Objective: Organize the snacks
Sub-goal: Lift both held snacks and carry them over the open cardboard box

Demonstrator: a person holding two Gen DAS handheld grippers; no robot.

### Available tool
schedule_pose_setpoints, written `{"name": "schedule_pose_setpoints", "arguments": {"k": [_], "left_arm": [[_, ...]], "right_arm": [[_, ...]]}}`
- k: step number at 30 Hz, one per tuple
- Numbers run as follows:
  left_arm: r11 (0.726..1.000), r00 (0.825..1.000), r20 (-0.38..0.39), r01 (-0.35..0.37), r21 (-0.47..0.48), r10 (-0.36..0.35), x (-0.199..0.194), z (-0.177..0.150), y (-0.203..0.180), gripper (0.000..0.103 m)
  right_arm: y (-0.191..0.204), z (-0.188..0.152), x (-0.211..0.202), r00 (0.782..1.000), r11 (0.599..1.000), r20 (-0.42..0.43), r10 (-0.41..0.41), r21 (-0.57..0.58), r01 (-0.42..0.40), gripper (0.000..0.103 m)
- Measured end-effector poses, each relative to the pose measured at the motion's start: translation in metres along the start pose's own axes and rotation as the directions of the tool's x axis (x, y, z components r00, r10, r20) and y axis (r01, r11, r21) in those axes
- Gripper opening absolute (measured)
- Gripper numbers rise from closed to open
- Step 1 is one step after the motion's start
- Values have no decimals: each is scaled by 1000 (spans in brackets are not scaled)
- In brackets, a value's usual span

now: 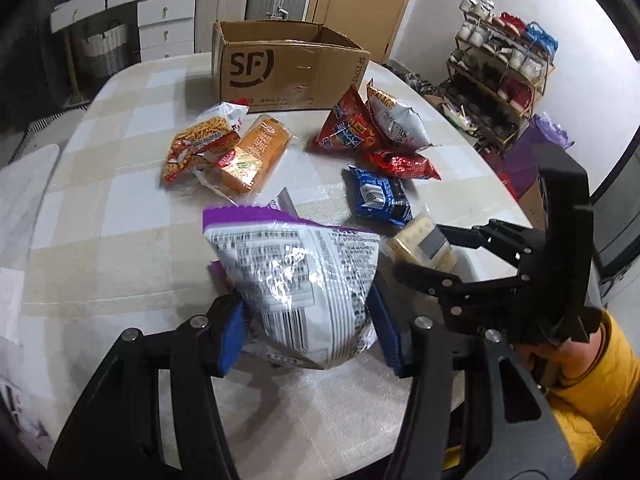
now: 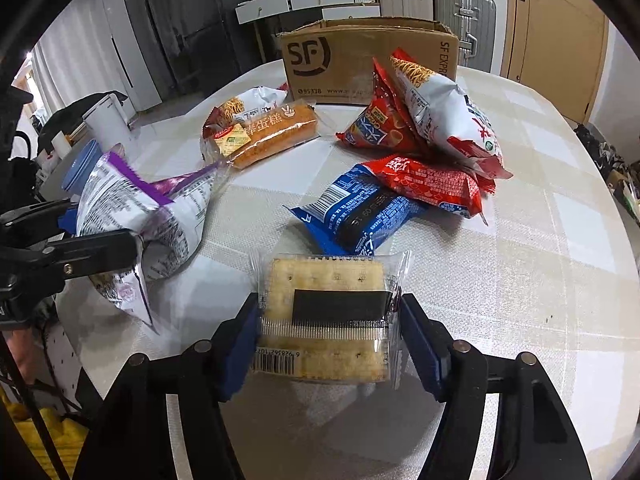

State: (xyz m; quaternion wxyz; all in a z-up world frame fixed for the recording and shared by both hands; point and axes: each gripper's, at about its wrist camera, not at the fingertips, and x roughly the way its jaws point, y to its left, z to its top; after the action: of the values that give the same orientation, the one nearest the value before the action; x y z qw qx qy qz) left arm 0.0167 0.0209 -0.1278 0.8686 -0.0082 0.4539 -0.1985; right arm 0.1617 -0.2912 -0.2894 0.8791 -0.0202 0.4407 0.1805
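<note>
Checked table, L hand-held gripper clamping purple bag, R clamping crackers

Left gripper jaws clamped, loaded; right gripper jaws clamped, loaded, alongside.

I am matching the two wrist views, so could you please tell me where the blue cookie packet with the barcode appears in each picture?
Left wrist view: the blue plastic cookie packet lies right of centre on the table, beyond the purple-and-white snack bag.
Right wrist view: it lies at centre, just beyond the clear-wrapped cracker pack.
Shared landmark: the brown cardboard SF box at the table's far side.
</note>
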Motion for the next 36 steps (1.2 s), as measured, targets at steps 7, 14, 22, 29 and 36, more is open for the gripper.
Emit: {"name": "schedule_pose_setpoints", "arguments": {"k": [7, 14, 22, 29, 36], "left_arm": [[1000, 1000, -6, 12, -13, -12, -6, -6, 6, 40], [1000, 999, 23, 30, -5, -30, -23, -6, 6, 39], [998, 993, 102, 61, -33, -57, -57, 4, 14, 39], [997, 981, 181, 71, -43, -62, -88, 30, 25, 39], [999, 962, 269, 47, 2, -46, -112, 78, 16, 39]], "right_arm": [[-4, 0, -2, 1000, 1000, 14, 17, 22, -17, 69], [-12, -1, -9, 999, 997, 43, 33, 63, -36, 69], [-26, -1, -33, 990, 988, 121, 70, 128, -86, 69], [-31, 13, -82, 963, 982, 251, 100, 132, -136, 69], [-34, 62, -130, 923, 971, 343, 173, 97, -218, 69]]}}
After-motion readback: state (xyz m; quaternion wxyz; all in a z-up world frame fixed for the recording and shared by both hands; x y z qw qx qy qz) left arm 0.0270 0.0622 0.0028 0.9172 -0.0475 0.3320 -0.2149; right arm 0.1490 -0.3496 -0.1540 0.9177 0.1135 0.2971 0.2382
